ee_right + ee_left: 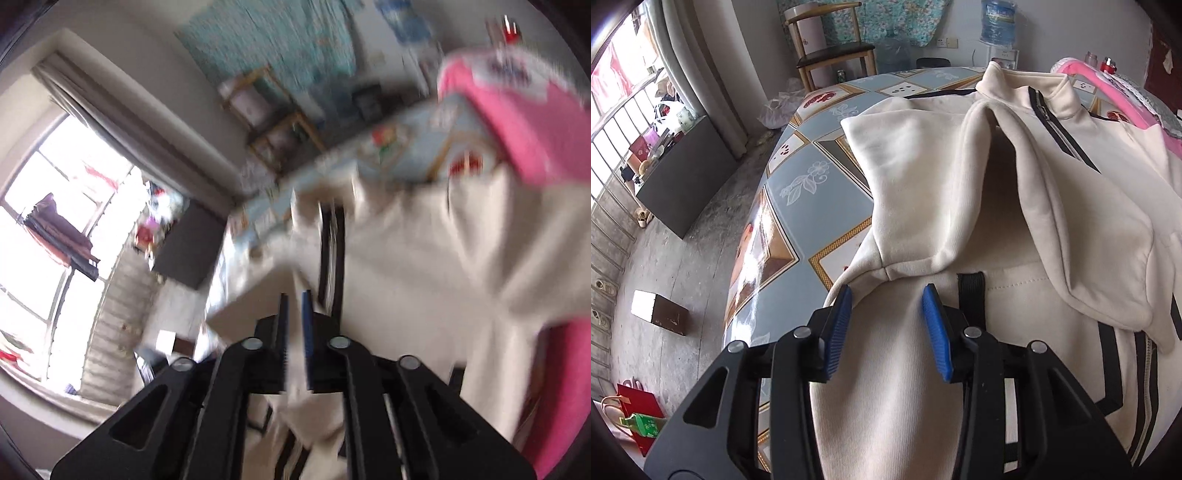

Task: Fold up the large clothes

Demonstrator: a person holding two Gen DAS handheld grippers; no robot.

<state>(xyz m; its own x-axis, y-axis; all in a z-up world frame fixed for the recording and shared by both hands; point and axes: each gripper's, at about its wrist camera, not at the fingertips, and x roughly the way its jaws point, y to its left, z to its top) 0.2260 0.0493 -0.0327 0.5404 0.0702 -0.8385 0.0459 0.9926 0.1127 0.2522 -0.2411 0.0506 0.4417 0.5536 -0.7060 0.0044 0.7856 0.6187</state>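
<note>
both grippers are over the cream jacket [1052, 206] on the table [812, 155]. left gripper [888, 321] is released, its blue pads [838, 332] apart above the fabric near the table's left edge, one sleeve folded across the body. right gripper [294, 325] shows cloth between narrowly parted pads; blur hides whether they press. pink garment [517, 122] lies at the far right corner.

Jacket [979, 177] lies on the table [812, 147], sleeve folded across it. Chair [831, 51] stands behind the table.
</note>
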